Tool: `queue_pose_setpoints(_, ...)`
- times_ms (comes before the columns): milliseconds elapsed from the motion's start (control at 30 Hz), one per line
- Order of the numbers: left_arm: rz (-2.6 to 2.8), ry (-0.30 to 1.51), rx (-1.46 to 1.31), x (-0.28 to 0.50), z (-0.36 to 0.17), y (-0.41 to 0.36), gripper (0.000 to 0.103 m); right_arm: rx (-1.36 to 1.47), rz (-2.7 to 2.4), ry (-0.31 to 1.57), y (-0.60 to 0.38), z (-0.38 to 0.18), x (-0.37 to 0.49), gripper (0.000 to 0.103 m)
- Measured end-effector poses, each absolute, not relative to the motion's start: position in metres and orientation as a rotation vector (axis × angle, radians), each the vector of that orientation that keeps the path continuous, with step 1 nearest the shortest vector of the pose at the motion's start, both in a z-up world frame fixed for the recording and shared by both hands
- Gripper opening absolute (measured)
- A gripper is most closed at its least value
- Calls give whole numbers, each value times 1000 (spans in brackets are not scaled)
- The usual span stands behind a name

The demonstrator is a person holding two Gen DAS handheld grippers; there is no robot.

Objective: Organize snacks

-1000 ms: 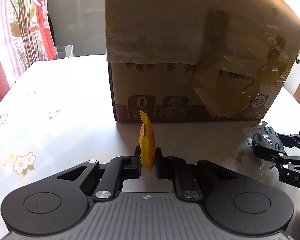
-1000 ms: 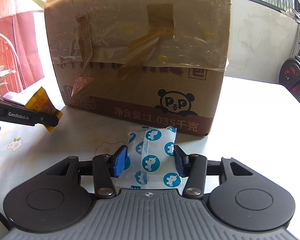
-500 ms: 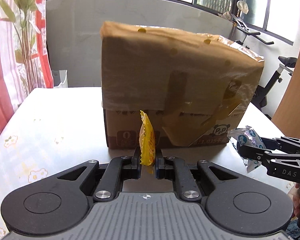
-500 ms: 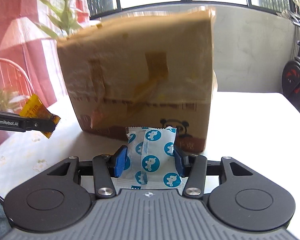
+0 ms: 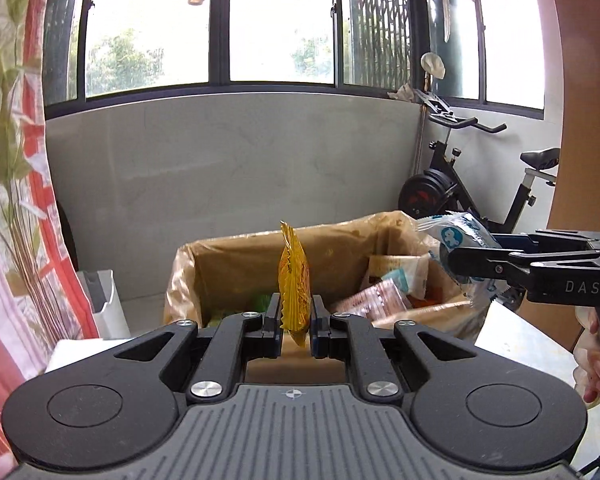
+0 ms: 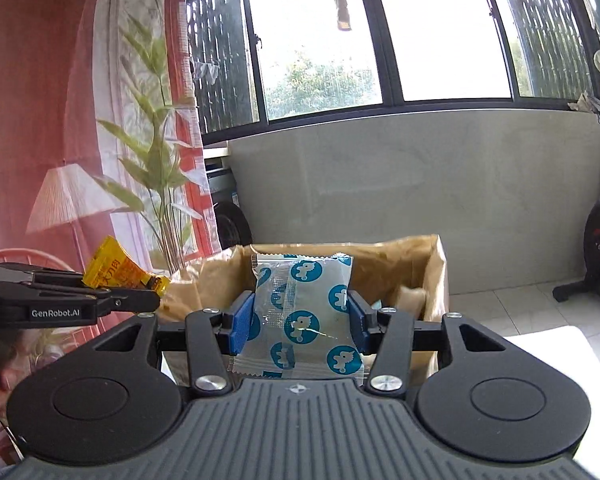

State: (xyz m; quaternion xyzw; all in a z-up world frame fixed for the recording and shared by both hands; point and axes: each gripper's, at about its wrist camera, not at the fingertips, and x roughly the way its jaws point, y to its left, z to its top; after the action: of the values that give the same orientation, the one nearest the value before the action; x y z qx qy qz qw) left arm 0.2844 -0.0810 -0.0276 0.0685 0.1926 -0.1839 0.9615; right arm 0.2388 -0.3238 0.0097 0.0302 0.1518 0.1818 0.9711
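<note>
My left gripper (image 5: 295,322) is shut on a thin yellow snack packet (image 5: 294,276) that stands on edge between its pads. That gripper (image 6: 148,294) and its yellow packet (image 6: 118,274) also show at the left of the right wrist view. My right gripper (image 6: 298,320) is shut on a white packet with blue round prints (image 6: 304,312); the same white packet (image 5: 458,236) appears at the right of the left wrist view. Both grippers hang above the near rim of an open cardboard box (image 5: 240,256), which holds several snack packs (image 5: 380,300).
The box (image 6: 432,264) stands on a white table (image 5: 520,344). Behind it are a grey wall and windows, an exercise bike (image 5: 460,184) at the right, a white bin (image 5: 104,304), and a plant with a red curtain (image 6: 156,168) at the left. A hand (image 5: 596,364) holds the right gripper.
Both grippers have risen with their packets from table level in front of the box to above its rim, so the open top and its contents now show.
</note>
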Motion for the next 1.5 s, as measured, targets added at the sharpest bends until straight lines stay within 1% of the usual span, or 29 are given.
queue_pose_setpoints(167, -333, 456, 115, 332, -24, -97, 14, 12, 341, 391, -305, 11, 300, 51)
queue_pose_setpoints(367, -284, 520, 111, 358, -37, -102, 14, -29, 298, 461, -293, -7, 334, 51)
queue_pose_setpoints(600, -263, 563, 121, 372, -48, -107, 14, -58, 275, 511, -295, -22, 339, 51)
queue_pose_setpoints(800, -248, 555, 115, 370, -49, -97, 18, -66, 248, 531, -295, -24, 339, 51)
queue_pose_setpoints(900, -238, 550, 105, 368, -47, -91, 28, -61, 242, 523, -298, -23, 336, 52)
queue_pose_setpoints(967, -237, 544, 93, 366, -45, -87, 44, -60, 234, 516, -300, -21, 334, 57)
queue_pose_setpoints(1000, -238, 541, 86, 365, -44, -86, 48, -59, 234, 514, -300, -20, 333, 61)
queue_pose_setpoints(1067, -239, 538, 76, 362, -40, -83, 59, -53, 234, 511, -302, -18, 331, 66)
queue_pose_setpoints(1167, -249, 517, 78, 353, -34, -82, 69, -33, 232, 507, -304, -14, 326, 69)
queue_pose_setpoints(1200, -251, 508, 87, 350, -32, -82, 71, -26, 234, 505, -305, -12, 323, 74)
queue_pose_setpoints(1233, -248, 498, 101, 345, -29, -82, 76, -21, 235, 503, -306, -11, 321, 80)
queue_pose_setpoints(1267, -239, 491, 116, 341, -26, -83, 83, -14, 238, 503, -307, -10, 319, 81)
queue_pose_setpoints(1333, -200, 485, 131, 330, -20, -84, 91, 6, 255, 503, -309, -6, 314, 83)
queue_pose_setpoints(1400, -186, 466, 134, 317, -14, -83, 92, 17, 261, 497, -310, -1, 307, 84)
queue_pose_setpoints(1467, -192, 443, 132, 302, -7, -81, 92, 8, 261, 486, -310, 5, 297, 86)
queue_pose_setpoints(1500, -190, 432, 129, 296, -3, -80, 92, -1, 259, 479, -309, 8, 292, 90)
